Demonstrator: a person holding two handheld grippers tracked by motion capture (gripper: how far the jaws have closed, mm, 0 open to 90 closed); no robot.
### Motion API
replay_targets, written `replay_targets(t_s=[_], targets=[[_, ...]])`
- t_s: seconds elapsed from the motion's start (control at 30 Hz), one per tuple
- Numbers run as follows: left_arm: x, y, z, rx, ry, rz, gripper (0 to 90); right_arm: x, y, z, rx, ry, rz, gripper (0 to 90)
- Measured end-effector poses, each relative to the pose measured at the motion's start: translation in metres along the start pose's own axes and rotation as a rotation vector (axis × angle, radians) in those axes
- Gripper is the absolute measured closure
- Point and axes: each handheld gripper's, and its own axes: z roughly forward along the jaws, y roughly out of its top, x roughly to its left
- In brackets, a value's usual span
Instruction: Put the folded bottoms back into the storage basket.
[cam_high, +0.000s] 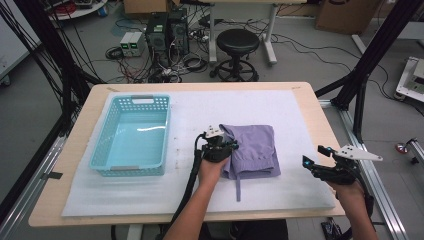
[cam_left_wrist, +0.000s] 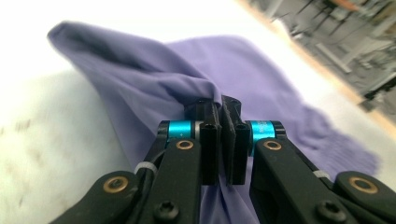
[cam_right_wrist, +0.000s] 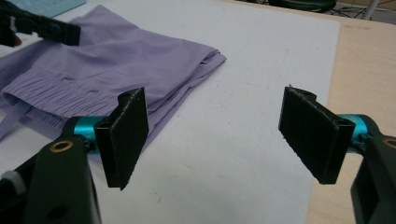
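A folded purple garment (cam_high: 256, 144) with a gathered waistband and a loose drawstring lies on the white mat, right of centre. My left gripper (cam_high: 226, 146) sits at the garment's left edge, its jaws shut on a raised fold of the purple cloth (cam_left_wrist: 154, 88). The pinch shows at my left gripper (cam_left_wrist: 223, 116) in its own view. My right gripper (cam_high: 312, 159) hovers open near the mat's right edge, apart from the garment. Nothing lies between the pads of my right gripper (cam_right_wrist: 217, 135); the garment (cam_right_wrist: 116, 51) lies beyond its left pad.
A light blue plastic basket (cam_high: 102, 135) stands on the left half of the white mat (cam_high: 200, 110), with nothing in it. The mat covers most of the wooden table (cam_high: 312, 107). A stool, computers and cables are on the floor behind the table.
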Motion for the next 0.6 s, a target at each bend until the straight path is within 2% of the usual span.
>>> replay_targets(t_s=[0.1,0.17,0.27,0.57,0.6], targets=[[-0.001,0.009,-0.011,-0.04,-0.026,0.022,86.3,0.0,0.0,0.0,-0.001,0.0,-0.004,24.6],[0.0,0.014,-0.016,-0.029,-0.025,0.026,86.3,0.001,0.0,0.001,0.001,0.002,-0.004,24.6],[0.0,0.023,-0.024,-0.04,-0.034,0.041,86.3,0.002,0.001,0.002,0.003,0.005,-0.008,24.6],[-0.005,0.055,-0.048,-0.051,-0.044,0.11,86.4,0.003,0.0,0.001,0.002,0.007,-0.003,24.6],[-0.005,0.055,-0.048,-0.051,-0.044,0.11,86.4,0.003,0.0,0.001,0.002,0.007,-0.003,24.6]])
